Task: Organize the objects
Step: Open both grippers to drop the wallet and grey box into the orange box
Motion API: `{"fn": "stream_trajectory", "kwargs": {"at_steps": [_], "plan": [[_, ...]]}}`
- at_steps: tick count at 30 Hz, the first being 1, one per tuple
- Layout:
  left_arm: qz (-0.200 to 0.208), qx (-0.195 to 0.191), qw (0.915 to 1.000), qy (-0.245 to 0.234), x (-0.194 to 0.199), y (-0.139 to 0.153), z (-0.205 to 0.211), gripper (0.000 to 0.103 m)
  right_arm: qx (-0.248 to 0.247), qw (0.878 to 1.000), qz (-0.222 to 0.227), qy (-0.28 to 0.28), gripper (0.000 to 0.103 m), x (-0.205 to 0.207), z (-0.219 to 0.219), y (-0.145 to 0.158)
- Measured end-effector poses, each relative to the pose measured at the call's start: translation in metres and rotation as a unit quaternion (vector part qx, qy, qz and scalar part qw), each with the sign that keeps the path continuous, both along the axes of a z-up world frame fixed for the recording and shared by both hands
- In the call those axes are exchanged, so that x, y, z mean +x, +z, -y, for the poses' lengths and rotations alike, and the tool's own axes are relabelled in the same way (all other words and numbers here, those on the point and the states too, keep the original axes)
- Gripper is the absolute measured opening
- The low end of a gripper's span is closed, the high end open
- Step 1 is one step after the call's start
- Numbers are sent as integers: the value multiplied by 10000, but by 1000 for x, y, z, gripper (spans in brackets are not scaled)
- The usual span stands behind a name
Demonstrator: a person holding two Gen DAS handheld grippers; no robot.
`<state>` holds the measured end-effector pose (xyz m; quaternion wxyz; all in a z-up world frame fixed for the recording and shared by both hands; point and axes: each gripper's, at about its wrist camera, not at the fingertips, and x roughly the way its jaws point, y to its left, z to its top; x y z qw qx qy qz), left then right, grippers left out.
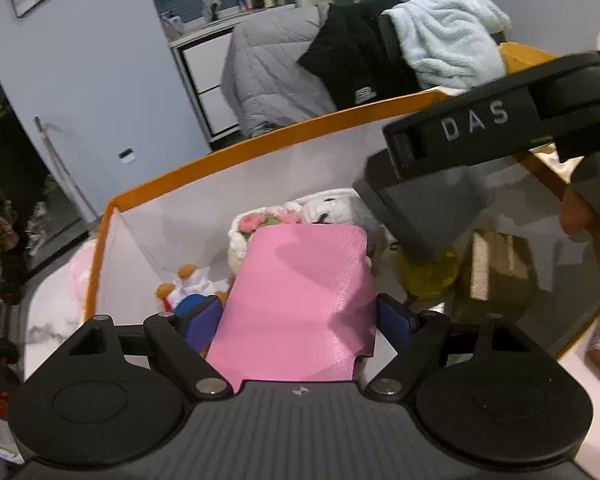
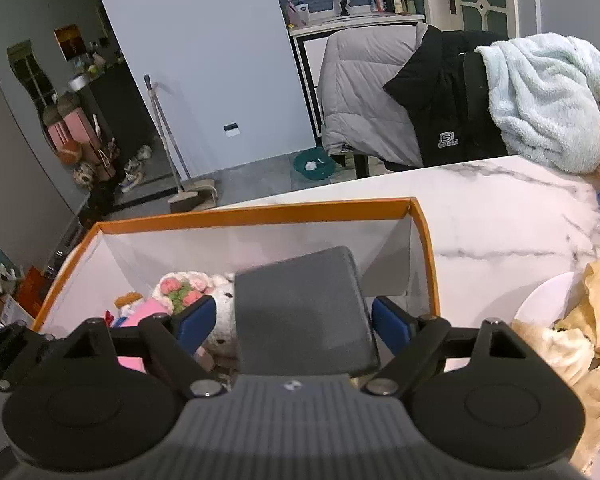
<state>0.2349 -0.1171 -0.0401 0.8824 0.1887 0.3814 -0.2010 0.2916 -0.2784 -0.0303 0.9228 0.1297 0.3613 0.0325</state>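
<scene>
Closed, lower centre of the left wrist view, on a pink leather case (image 1: 300, 292): left gripper (image 1: 300, 318), blue pads (image 1: 202, 322) pressed against both long edges, case tilted up and away from the lens over the box.

Spread across the middle of both views, an orange-rimmed white box (image 2: 260, 214), set on a marble-patterned table (image 2: 500, 208). Draped over chairs beyond it, upper right: a grey quilted jacket (image 2: 360, 92), a black jacket (image 2: 440, 92) and a pale blue fleece (image 2: 540, 100).

Stood wide, lower centre of the right wrist view, the right gripper (image 2: 294, 320), a grey case (image 2: 300, 280) lying between its jaws above the right half of the box. Parted from the case on the left by a visible gap; pressed by neither pad, as far as could be seen. Caught also at upper right of the left wrist view, black bar marked "DAS", with fingers of the right hand (image 1: 588, 208) at the right edge.

Already on the box floor, far left corner: a white plush toy (image 1: 332, 208), a crocheted bunch of pink flowers (image 1: 260, 222) just beside it, and a small orange, white and blue figure (image 1: 184, 284) nearer the lens. Farther right, under the grey case: something yellow (image 1: 428, 276) and a brown block (image 1: 496, 268), both blurred.
</scene>
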Motion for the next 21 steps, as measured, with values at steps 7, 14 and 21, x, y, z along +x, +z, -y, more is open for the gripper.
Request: {"fn": "stream_trajectory", "kwargs": {"at_steps": [7, 14, 21], "plan": [[-51, -441, 9989, 175, 0, 7, -11, 97, 214, 9997, 14, 99, 86, -6, 1, 4], [558, -483, 9966, 369, -7, 33, -11, 97, 235, 9995, 135, 137, 86, -15, 6, 11], [624, -414, 9966, 341, -18, 39, -18, 97, 166, 9994, 182, 228, 86, -25, 11, 20]]}}
